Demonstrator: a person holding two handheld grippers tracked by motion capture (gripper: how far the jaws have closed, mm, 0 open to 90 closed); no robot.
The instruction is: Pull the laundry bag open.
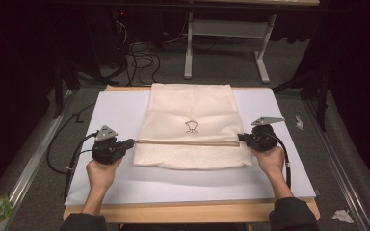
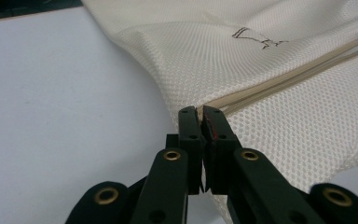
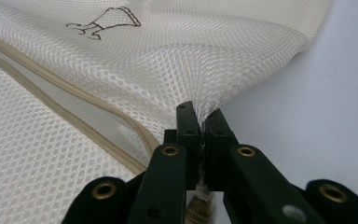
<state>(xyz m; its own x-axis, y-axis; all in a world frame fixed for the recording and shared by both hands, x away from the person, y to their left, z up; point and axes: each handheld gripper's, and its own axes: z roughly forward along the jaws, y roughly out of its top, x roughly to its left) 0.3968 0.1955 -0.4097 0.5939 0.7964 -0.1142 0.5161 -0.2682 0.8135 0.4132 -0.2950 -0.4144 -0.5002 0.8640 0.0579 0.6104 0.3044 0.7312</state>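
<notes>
Here, mesh bag [image 1: 189, 126] edges pinched between fingers [image 2: 189, 122]

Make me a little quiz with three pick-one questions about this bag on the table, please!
1. Where does the left gripper grab the mesh bag?
A. at the side edge, by the end of the zipper line
B. at the far top edge
C. on the printed drawing

2. What colour is the mesh bag?
A. blue
B. cream
C. black

3. How is the right gripper right now?
A. wide open above the bag
B. lying on the white table cover, away from the bag
C. shut on the bag's mesh

Answers: 1 A, its jaws pinch the edge where the zipper ends. 2 B, the netting looks cream in all views. 3 C, mesh is squeezed between its closed jaws.
</notes>
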